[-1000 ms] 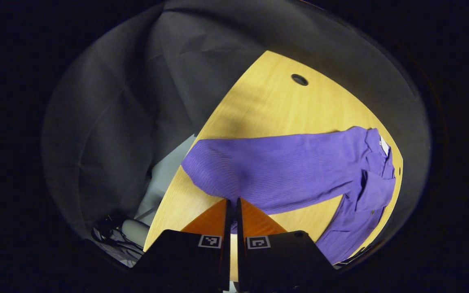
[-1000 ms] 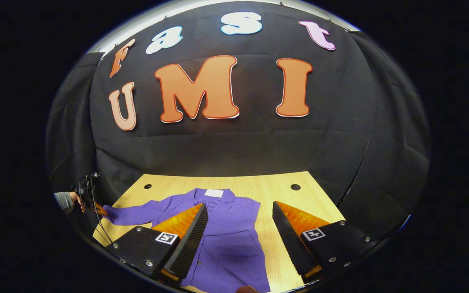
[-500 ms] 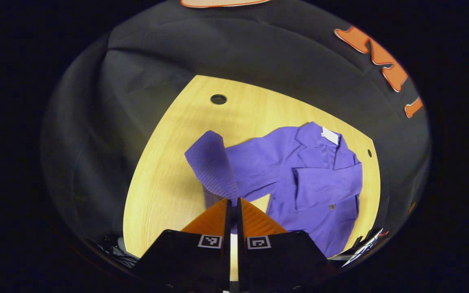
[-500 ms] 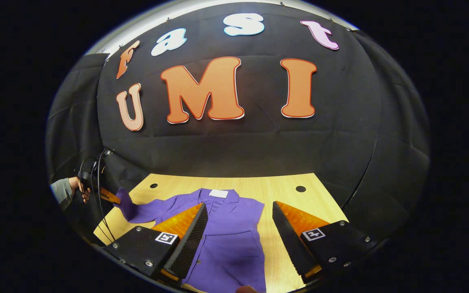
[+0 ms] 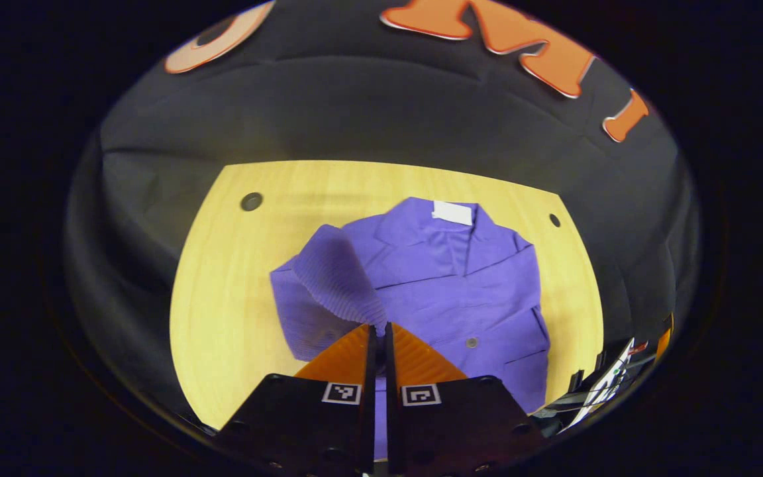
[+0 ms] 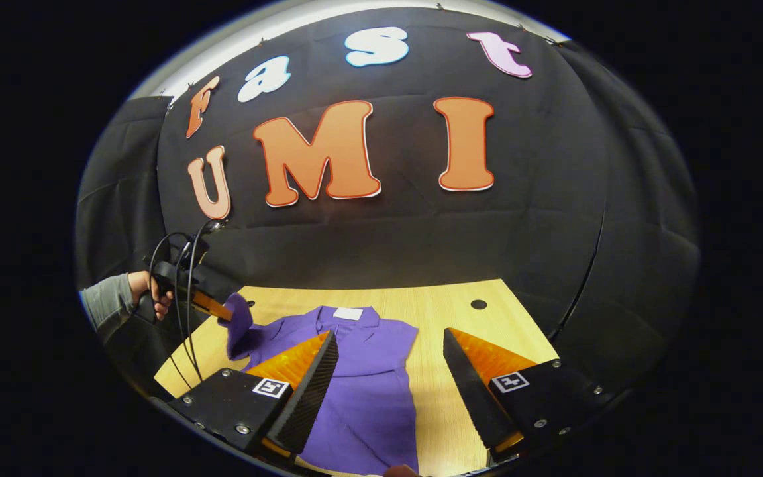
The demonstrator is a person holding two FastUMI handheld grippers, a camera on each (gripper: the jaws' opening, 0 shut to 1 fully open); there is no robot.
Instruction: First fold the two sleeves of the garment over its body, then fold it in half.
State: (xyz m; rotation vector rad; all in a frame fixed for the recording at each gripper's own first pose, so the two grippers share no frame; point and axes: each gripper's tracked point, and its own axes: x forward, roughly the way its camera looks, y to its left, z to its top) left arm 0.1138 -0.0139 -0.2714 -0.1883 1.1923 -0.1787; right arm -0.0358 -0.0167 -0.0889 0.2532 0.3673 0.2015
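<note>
Firmly, left gripper (image 5: 379, 329) jaws pinch sleeve (image 5: 336, 278).

Left gripper (image 5: 378, 326) pinched closed, raised — right gripper (image 6: 391, 344) spread wide, hovering.

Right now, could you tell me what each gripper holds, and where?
The left gripper pinches the shirt's sleeve at its cuff; the right gripper holds nothing.

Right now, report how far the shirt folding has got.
Done: one sleeve already lies across the purple shirt. In hand: the left gripper is shut on the other sleeve, lifted over the body. The right gripper hangs open above the table. Left: lay that sleeve down, then fold the shirt in half.
</note>
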